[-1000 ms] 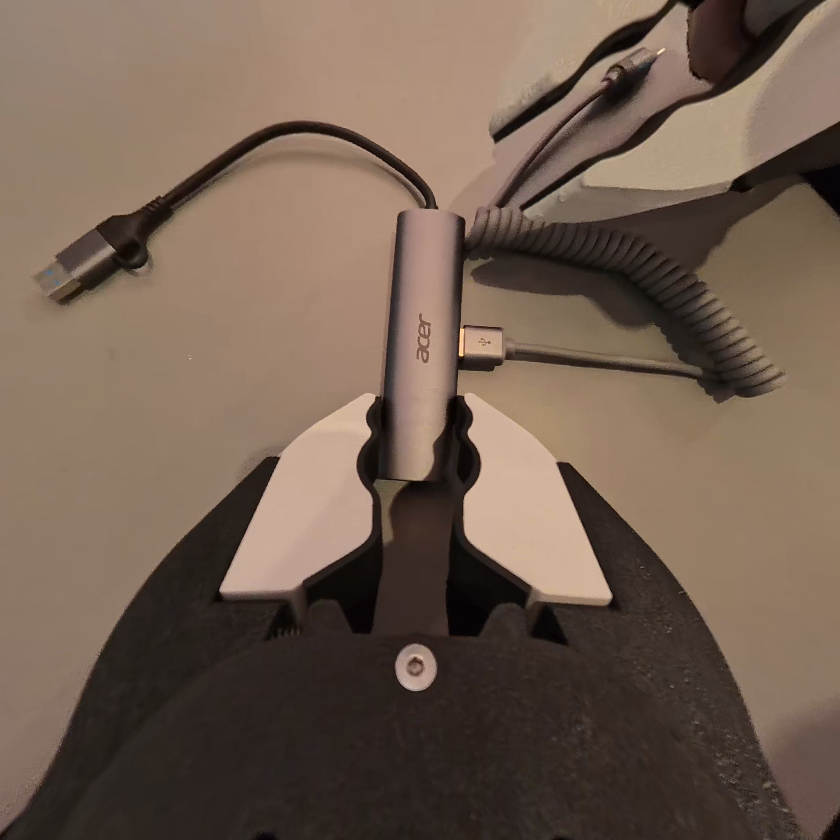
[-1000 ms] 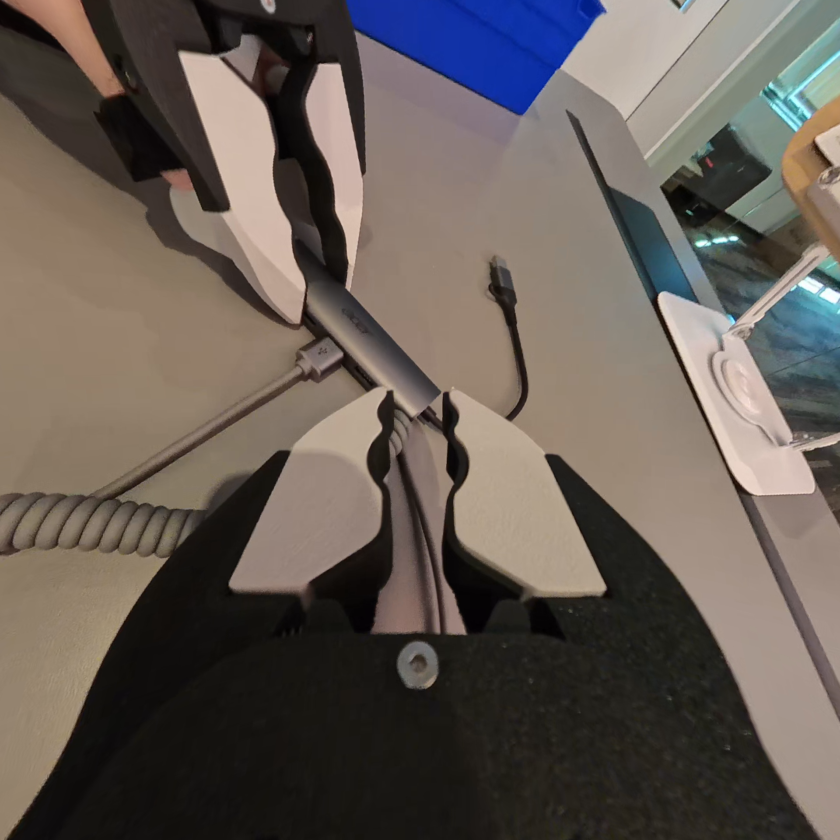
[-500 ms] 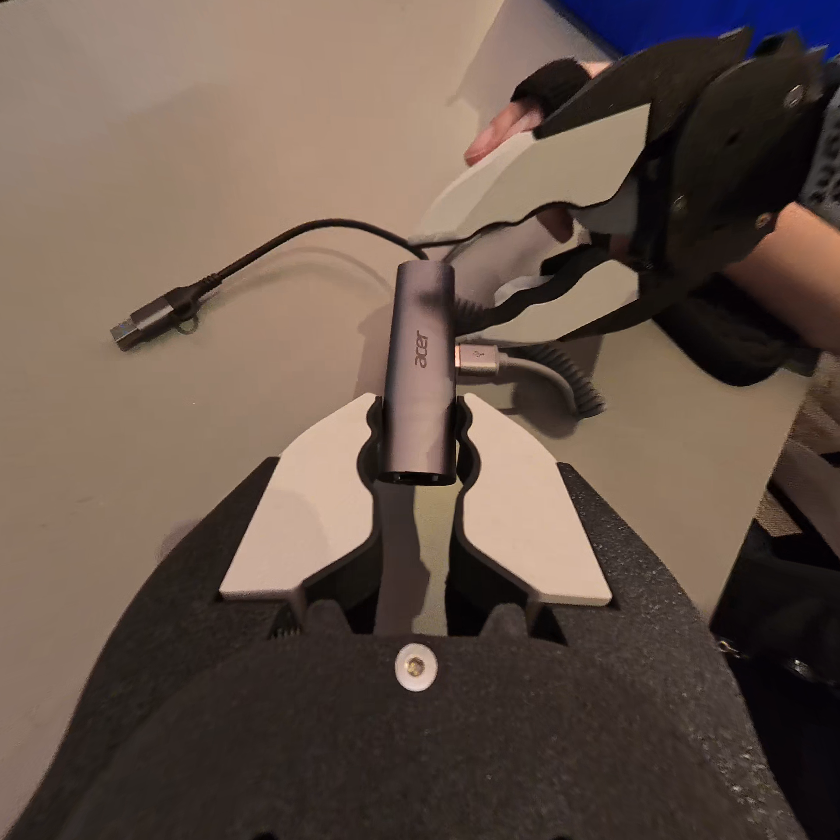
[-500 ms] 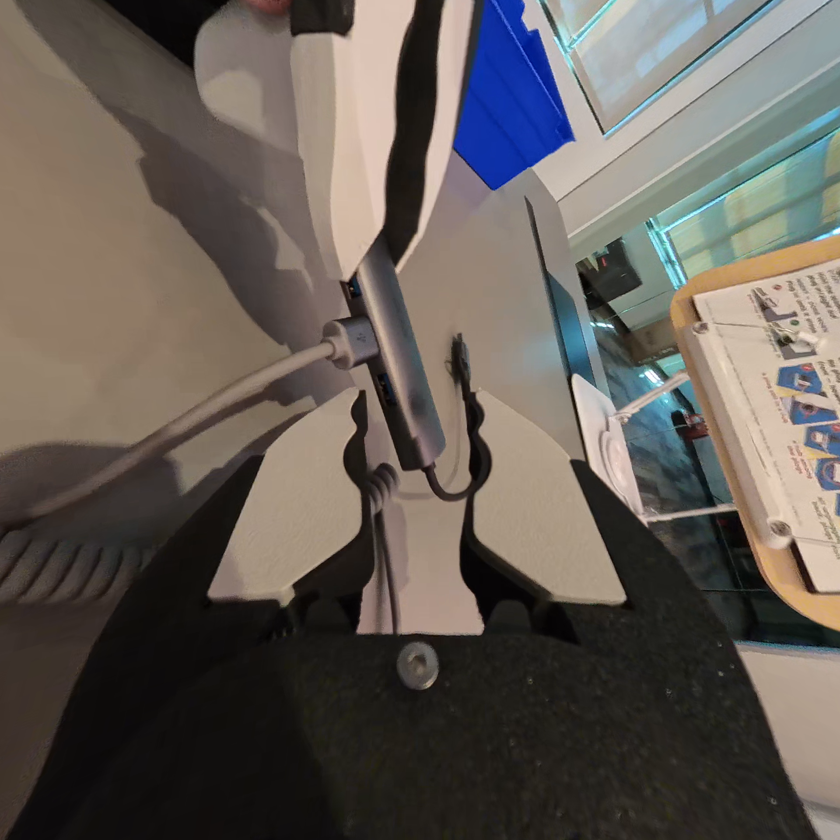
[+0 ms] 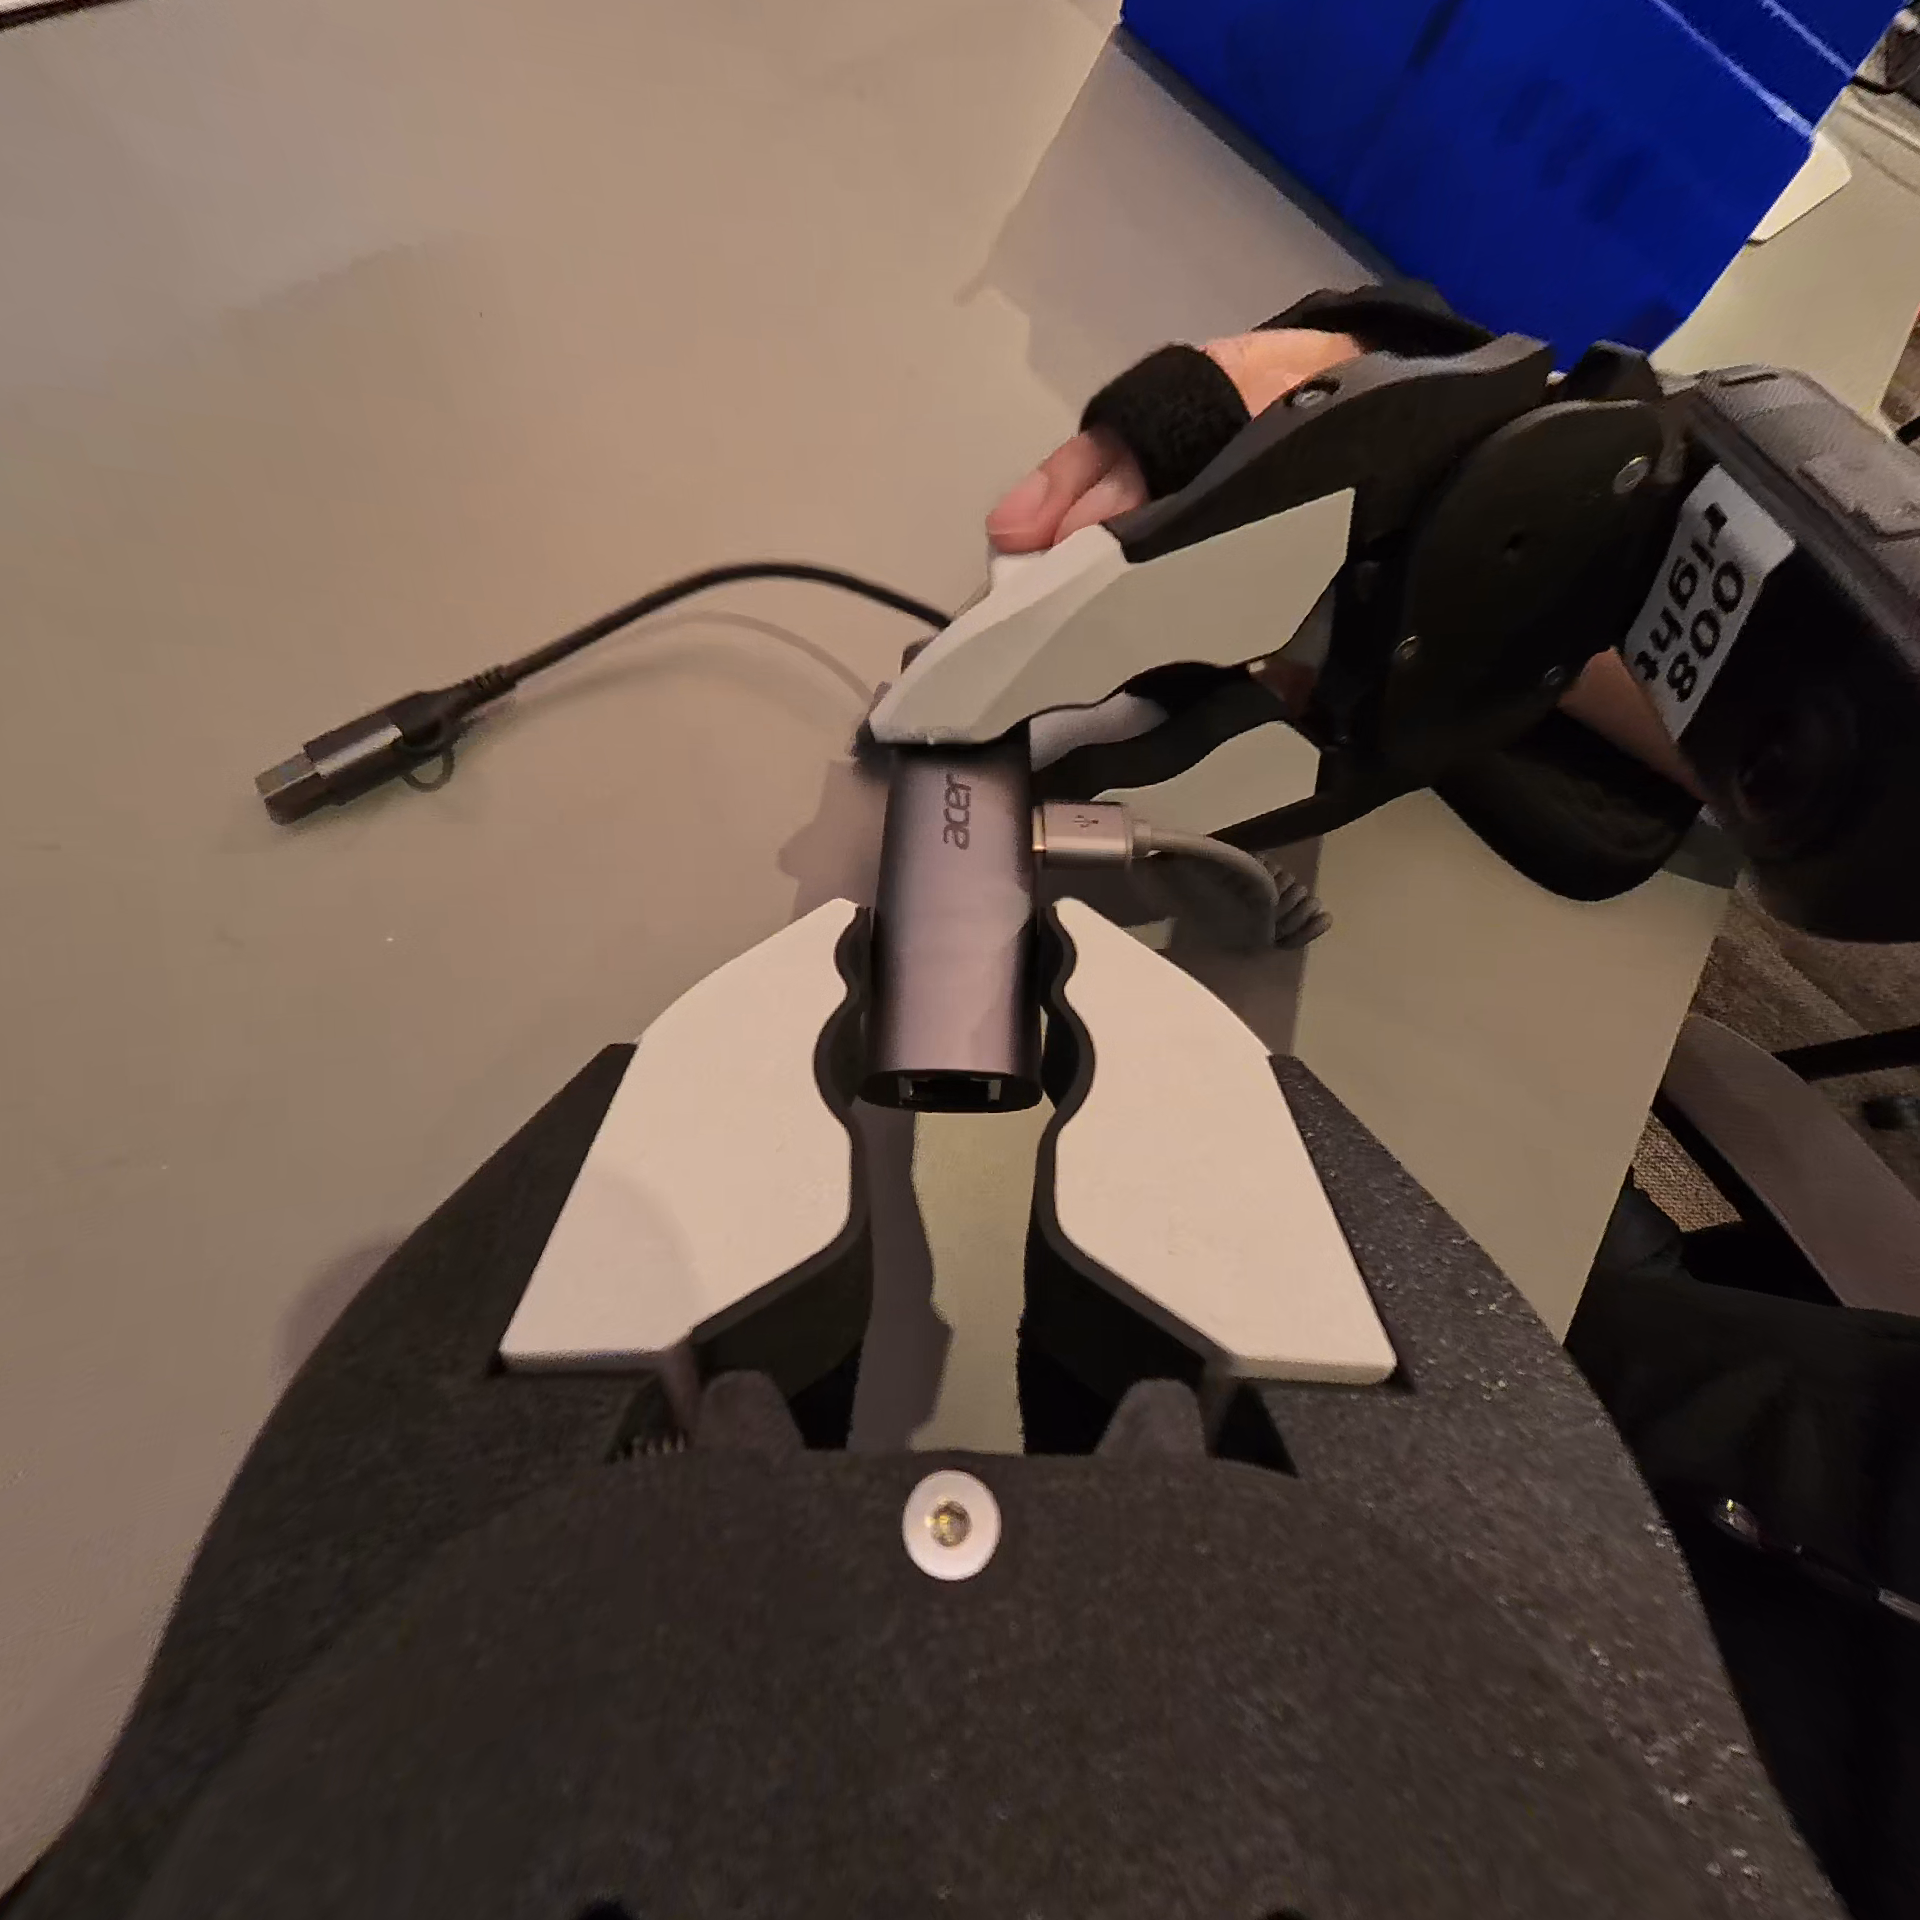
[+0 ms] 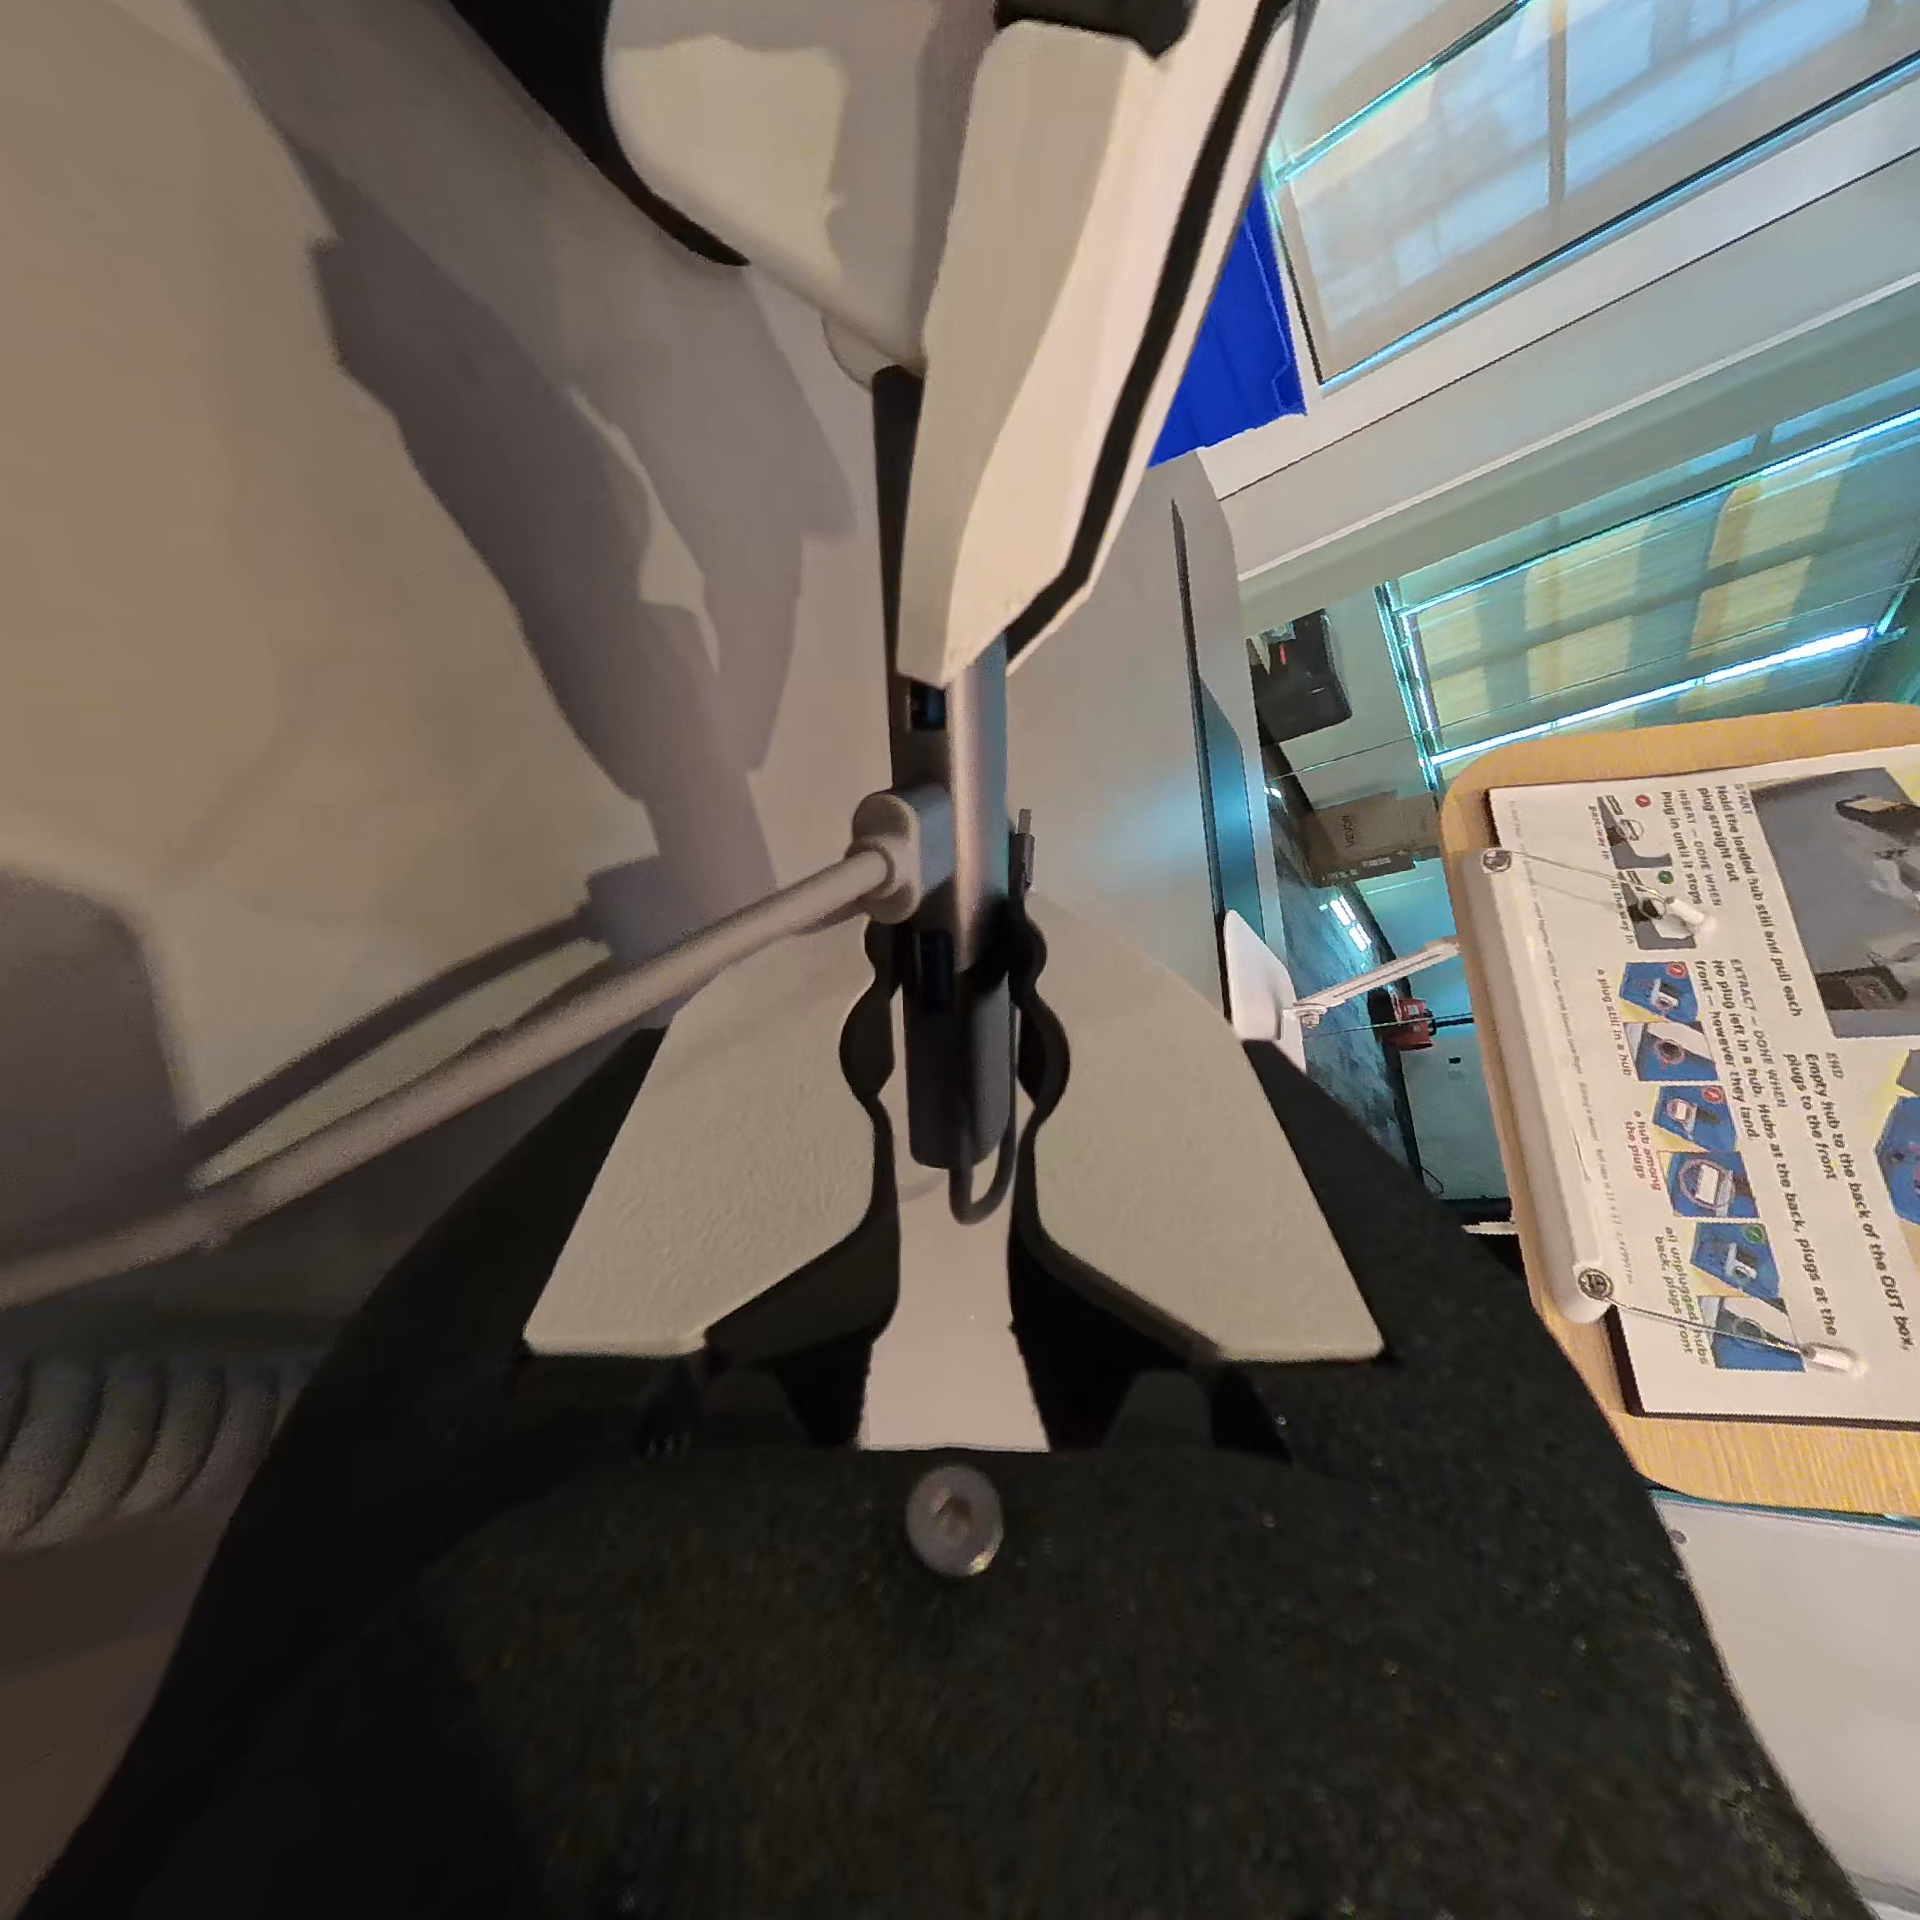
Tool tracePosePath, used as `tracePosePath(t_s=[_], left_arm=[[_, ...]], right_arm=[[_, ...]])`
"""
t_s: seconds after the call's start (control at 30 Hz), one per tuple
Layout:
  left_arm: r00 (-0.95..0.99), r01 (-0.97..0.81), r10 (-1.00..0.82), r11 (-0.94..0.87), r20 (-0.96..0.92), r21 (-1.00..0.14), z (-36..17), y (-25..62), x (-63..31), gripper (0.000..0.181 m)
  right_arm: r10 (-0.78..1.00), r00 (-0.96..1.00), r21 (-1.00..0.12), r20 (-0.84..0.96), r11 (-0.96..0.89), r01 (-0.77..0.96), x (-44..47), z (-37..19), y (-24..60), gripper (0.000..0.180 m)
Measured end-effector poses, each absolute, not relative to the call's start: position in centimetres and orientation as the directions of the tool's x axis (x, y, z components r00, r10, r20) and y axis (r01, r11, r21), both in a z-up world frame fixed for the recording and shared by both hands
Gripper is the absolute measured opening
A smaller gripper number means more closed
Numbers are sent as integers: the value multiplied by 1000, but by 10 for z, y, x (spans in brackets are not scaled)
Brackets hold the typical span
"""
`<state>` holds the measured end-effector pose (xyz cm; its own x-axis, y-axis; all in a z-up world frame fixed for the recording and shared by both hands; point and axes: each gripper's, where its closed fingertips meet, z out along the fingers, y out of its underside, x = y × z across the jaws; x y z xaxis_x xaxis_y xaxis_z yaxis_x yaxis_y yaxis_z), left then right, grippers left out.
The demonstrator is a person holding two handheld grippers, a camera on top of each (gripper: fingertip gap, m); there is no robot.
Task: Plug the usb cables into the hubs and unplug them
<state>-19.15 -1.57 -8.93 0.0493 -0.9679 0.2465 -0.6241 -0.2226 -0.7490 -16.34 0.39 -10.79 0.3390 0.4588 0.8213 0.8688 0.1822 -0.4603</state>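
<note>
A grey USB hub (image 5: pixel 951 935) is held above the table, its near end in my left gripper (image 5: pixel 945 909), which is shut on it. A silver USB plug (image 5: pixel 1081 831) on a grey coiled cable (image 5: pixel 1247 883) sits in a port on the hub's right side. My right gripper (image 5: pixel 914 727) comes in from the right, turned on its side. In the right wrist view, the right gripper (image 6: pixel 951 920) is closed round the cable end of the hub (image 6: pixel 977 748), next to the plug (image 6: pixel 904 852). The hub's own black lead ends in a plug (image 5: pixel 332 769) lying on the table.
A blue bin (image 5: pixel 1507 135) stands at the table's far right. The grey table (image 5: pixel 416 312) ends close on the right, with a dark chair (image 5: pixel 1766 1143) beyond. A wooden board with a printed sheet (image 6: pixel 1558 1039) stands to the right. The coiled cable (image 6: pixel 104 1455) hangs left. Left tips to right tips: about 4 cm.
My right gripper let go of the coiled cable, opened, rolled onto its side, moved onto the hub's cable end and closed. My left gripper raised the hub off the table.
</note>
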Motion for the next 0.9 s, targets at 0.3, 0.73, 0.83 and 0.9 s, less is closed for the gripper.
tracePosePath(t_s=[0.3,0.73,0.83,0.9], left_arm=[[87,-508,-979,-204,186,-837,-56,-5,-201,46],[114,-438,-963,-269,243,-858,-48,-1,-221,42],[103,-447,-961,-275,256,-851,-53,-5,-220,41],[94,-456,-959,-280,267,-845,-56,-8,-219,41]], right_arm=[[376,297,-385,878,182,905,-149,-87,-2,18],[292,305,-338,906,69,938,-85,-1,-9,18],[273,313,-331,910,20,944,-64,25,-13,18],[253,313,-317,915,-28,948,-46,43,-15,18]])
